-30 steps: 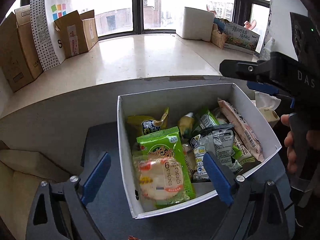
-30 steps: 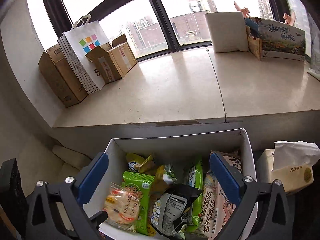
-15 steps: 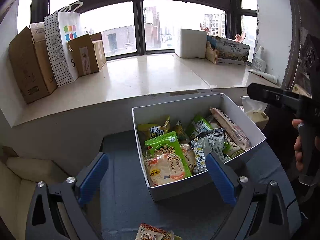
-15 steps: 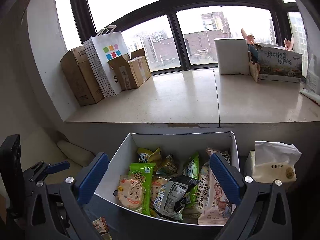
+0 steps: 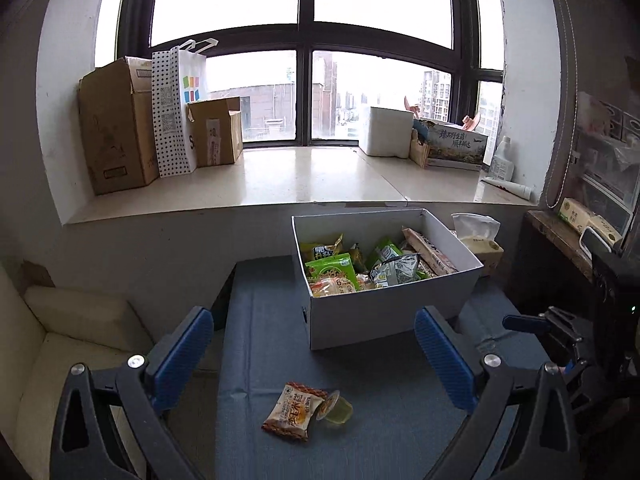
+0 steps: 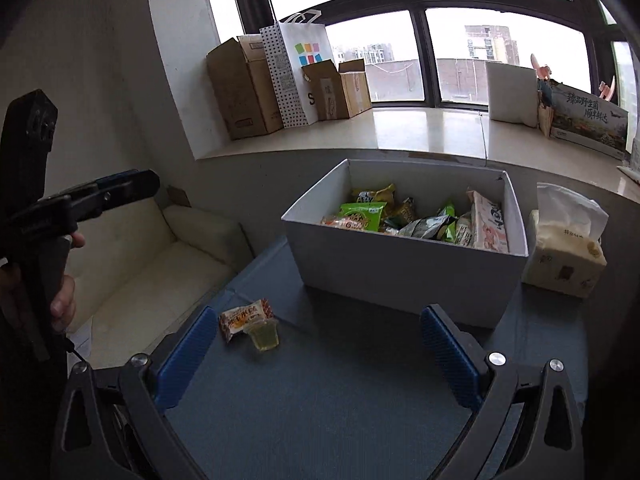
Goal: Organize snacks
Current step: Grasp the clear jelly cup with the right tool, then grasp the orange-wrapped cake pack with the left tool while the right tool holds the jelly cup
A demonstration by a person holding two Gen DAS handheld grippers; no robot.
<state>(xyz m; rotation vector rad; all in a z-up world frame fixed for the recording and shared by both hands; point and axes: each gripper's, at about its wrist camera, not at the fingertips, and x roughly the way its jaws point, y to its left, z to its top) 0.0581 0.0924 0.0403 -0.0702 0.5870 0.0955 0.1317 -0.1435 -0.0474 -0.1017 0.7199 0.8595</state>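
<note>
both grippers pulled back, fingers spread wide; snack packet (image 5: 293, 411) lies seemingly between left fingers (image 5: 184, 356).

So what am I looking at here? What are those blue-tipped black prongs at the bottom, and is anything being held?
There is no robot: a person holds a two-finger gripper in each hand, with a camera on each looking forward along its fingers. One picture is from the left gripper, the other from the right gripper. The blue parts are the finger pads. Both grippers are open and hold nothing. On the blue table stands a white box full of snack bags. In front of it lie a loose snack packet and a small jelly cup, touching. A tissue pack sits beside the box.
</note>
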